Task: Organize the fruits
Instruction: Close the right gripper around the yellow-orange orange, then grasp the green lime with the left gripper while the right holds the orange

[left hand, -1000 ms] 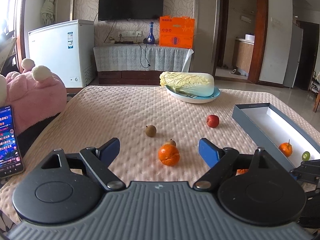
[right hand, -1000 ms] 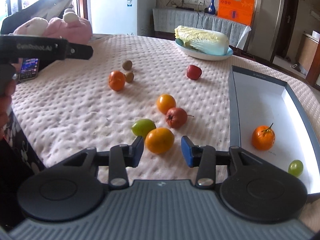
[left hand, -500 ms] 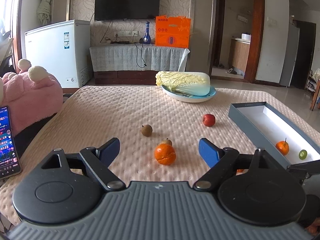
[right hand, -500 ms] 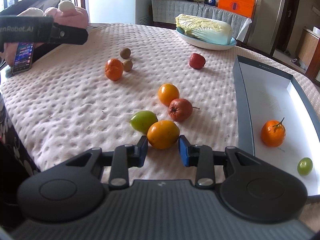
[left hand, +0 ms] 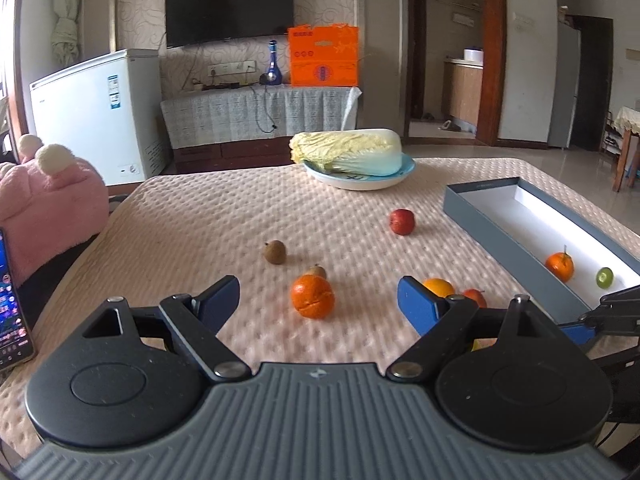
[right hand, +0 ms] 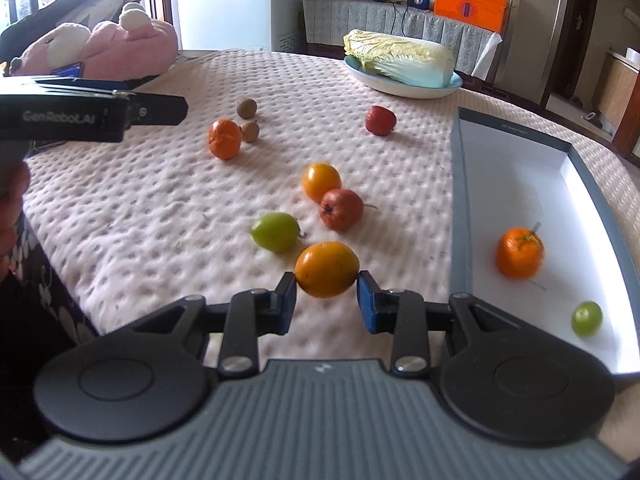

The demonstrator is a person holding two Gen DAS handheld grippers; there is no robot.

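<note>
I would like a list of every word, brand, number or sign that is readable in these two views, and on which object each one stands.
"GenRobot.AI": on the side of the left gripper, in the right wrist view.
Orange box: printing, too small to read.
Freezer: stickers, too small to read.
Grey box: small print on the far rim, too blurred to read.
Phone: screen text, unreadable.

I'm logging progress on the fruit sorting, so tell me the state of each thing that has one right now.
Right tongs: have just been closing, now shut on the yellow-orange fruit.
Left tongs: open, empty.
Grey box: open, holding a stemmed orange and a green fruit.
Plate: holds a cabbage.
Phone: screen lit.
</note>
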